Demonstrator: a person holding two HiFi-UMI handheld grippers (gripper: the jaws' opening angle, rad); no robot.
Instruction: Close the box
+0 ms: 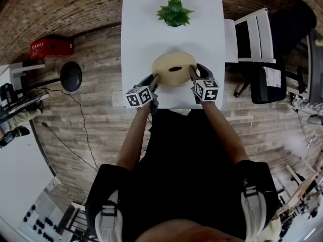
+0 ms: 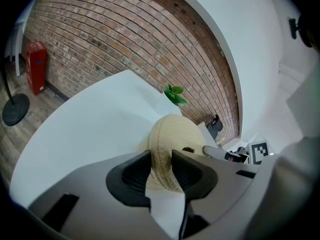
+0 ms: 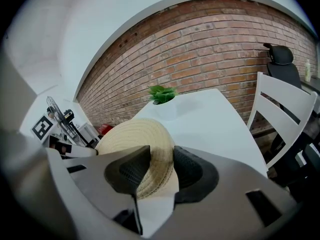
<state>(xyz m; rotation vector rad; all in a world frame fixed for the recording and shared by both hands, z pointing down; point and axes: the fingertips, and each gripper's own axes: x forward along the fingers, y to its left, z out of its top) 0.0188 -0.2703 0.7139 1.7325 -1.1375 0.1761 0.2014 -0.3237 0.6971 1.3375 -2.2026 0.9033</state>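
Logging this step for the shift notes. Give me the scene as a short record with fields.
surface: white table
task object: woven box, near the table's front edge
left hand-held gripper: jaws closed on the box's left side
right hand-held gripper: jaws closed on the box's right side
other: potted plant at the far end; white chair beside the table
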